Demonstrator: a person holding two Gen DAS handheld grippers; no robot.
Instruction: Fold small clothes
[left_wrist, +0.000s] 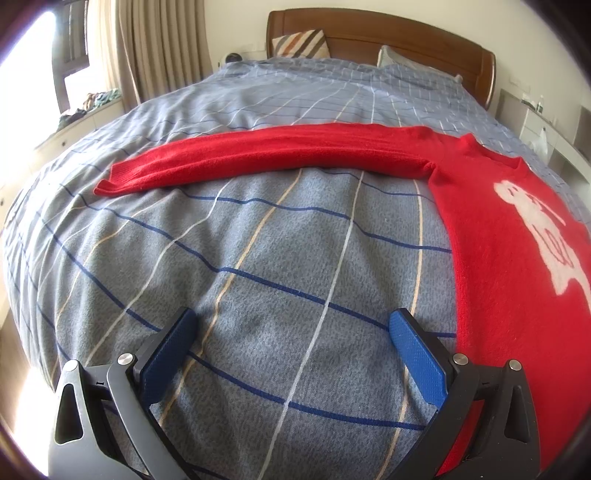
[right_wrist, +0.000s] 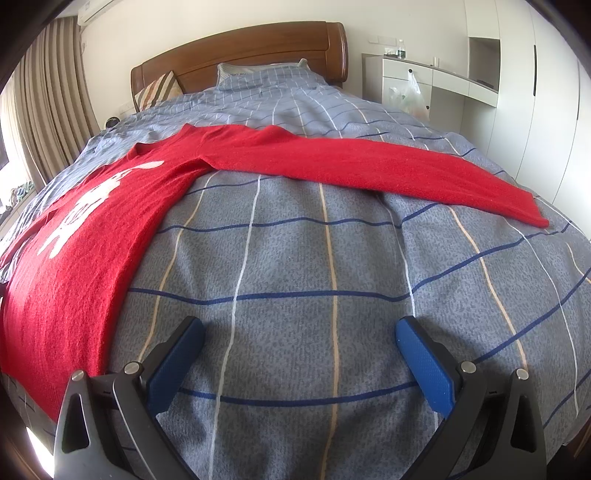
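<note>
Red sweater (left_wrist: 498, 229) flat on bed (left_wrist: 258, 258), sleeves spread sideways (long axis crosswise); left claw (left_wrist: 291, 325), right claw (right_wrist: 299, 332) wide open, empty, each facing own sleeve ahead.

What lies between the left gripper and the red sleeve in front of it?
Only bare checked bedcover lies between the open left gripper and the sleeve; the left wrist view shows it.

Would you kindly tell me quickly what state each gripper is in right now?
Left gripper: open, holding nothing, above the bedspread beside the red sweater.
Right gripper: open, holding nothing.
</note>
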